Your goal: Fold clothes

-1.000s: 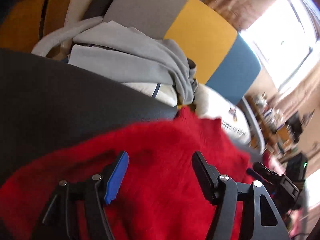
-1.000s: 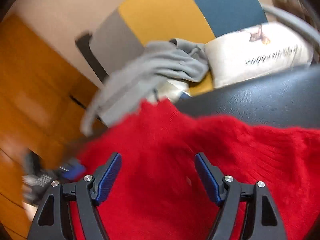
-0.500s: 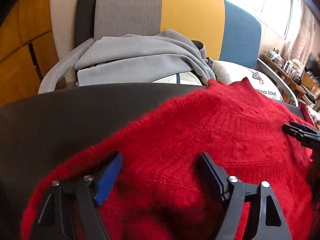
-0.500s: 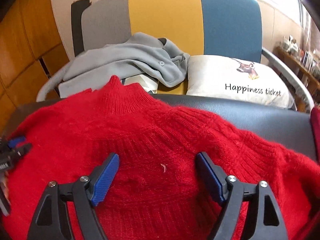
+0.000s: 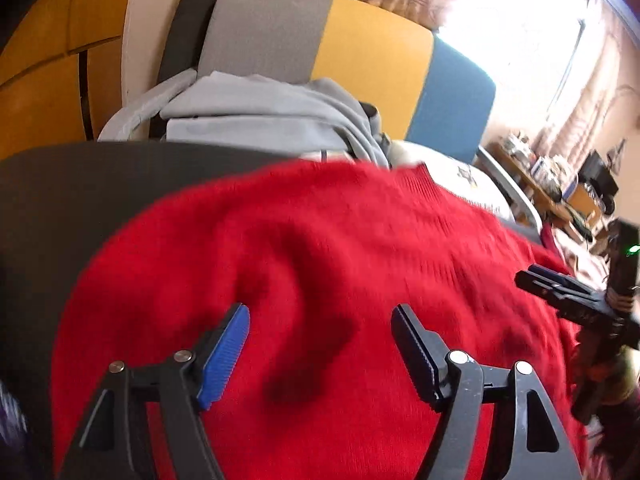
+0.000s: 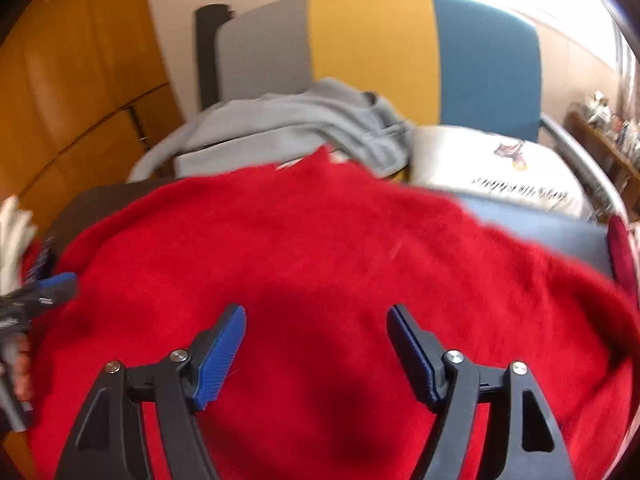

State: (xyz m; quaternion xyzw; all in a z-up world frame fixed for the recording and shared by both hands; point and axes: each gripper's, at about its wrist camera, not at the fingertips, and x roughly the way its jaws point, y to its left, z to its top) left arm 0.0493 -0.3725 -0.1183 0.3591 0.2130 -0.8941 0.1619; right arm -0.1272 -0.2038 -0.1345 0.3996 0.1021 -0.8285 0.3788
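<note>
A fuzzy red knitted sweater (image 5: 320,240) (image 6: 320,240) lies spread over a dark padded surface (image 5: 80,184) and fills the lower half of both views. My left gripper (image 5: 320,312) hovers over the sweater's left part, its jaws closing, with only the cloth below showing in the wide gap. My right gripper (image 6: 316,312) hangs over the right part, its jaws closing too, and its pads press on nothing. Each gripper shows at the edge of the other's view: the right gripper (image 5: 568,300) and the left gripper (image 6: 40,292). Both views are blurred by motion.
Behind the surface stands a chair (image 5: 368,48) (image 6: 368,40) with a grey, yellow and blue back. A grey garment (image 5: 260,120) (image 6: 300,124) and a white printed pillow (image 6: 500,168) lie on its seat. Wooden panels (image 5: 40,80) stand at left, a cluttered shelf (image 5: 560,184) at right.
Both grippers have swept sideways over the sweater and rolled, so the views now tilt and blur. The sweater's knit looks more rumpled, with a ridge of cloth by the left gripper.
</note>
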